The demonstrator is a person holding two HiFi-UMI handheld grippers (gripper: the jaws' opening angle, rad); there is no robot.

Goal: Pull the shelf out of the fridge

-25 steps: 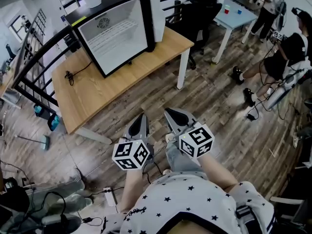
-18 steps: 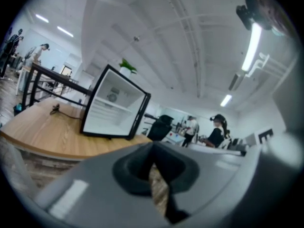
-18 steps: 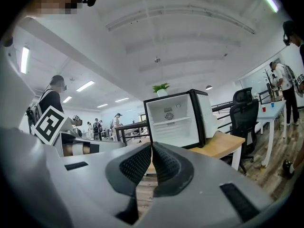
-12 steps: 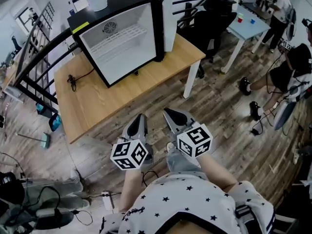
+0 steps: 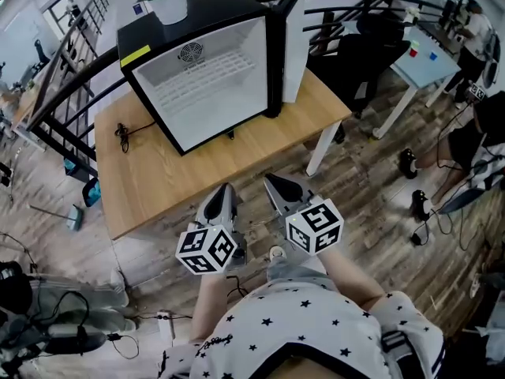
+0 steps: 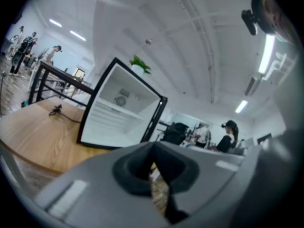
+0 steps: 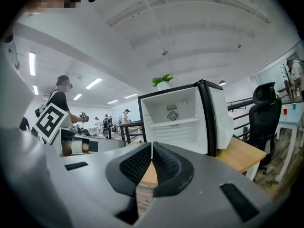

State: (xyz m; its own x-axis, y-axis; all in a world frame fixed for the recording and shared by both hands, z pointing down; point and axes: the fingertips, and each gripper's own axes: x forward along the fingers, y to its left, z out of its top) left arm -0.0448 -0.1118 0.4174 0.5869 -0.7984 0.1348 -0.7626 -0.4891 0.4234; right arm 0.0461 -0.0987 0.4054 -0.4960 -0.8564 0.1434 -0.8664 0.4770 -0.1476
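Facing the open fridge

Left claw (image 5: 226,189) and right claw (image 5: 271,181) are both squeezed closed, holding nothing. Ahead of them, on the wooden surface (image 5: 181,176), the fridge (image 5: 158,34) stands open. Its white shelf (image 5: 201,74) sits inside, untouched. All the pulling is left.

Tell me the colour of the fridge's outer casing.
Black fridge casing, white inside; the head view shows it best.
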